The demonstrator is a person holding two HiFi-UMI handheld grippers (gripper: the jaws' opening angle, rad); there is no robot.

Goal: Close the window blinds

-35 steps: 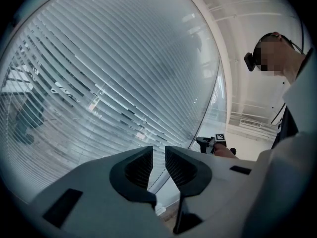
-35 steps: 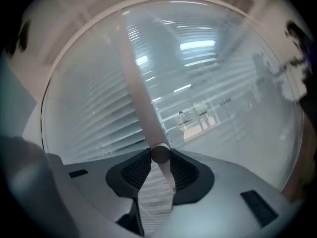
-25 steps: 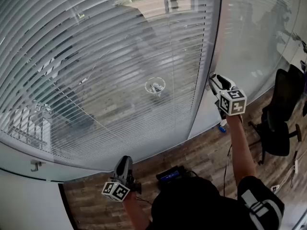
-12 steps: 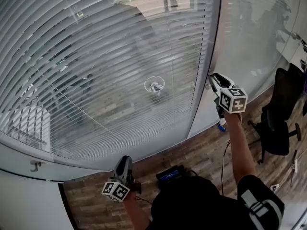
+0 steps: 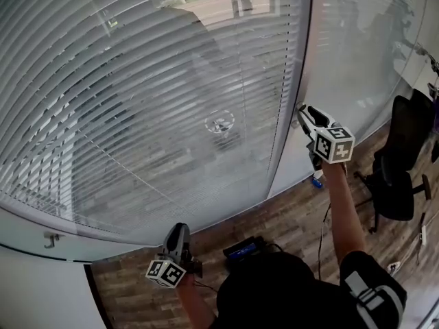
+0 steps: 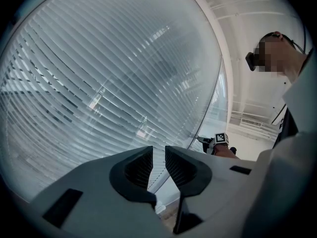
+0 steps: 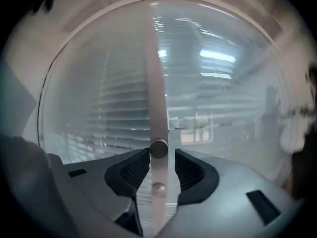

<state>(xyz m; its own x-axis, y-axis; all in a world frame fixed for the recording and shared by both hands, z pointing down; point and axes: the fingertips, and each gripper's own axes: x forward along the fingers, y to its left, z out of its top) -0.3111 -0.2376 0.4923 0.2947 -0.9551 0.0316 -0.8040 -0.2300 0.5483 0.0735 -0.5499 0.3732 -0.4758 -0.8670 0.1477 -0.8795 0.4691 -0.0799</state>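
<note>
Clamped the fingers of the right gripper [image 7: 158, 170], seemingly, on a round knob [image 7: 158, 148] of the pale window frame [image 7: 153, 73]: shown only in the blurred right gripper view, hidden behind that gripper in the head view. Found the window blinds [image 5: 137, 101] either side of the frame, slats tilted, partly see-through. Held the left gripper [image 6: 158, 161] low, fingers narrowly apart, empty.

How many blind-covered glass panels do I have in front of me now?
2. A wide panel left of the post, where the right gripper grips the knob; a narrower panel right of it, near the chair. More may lie out of view.
</note>
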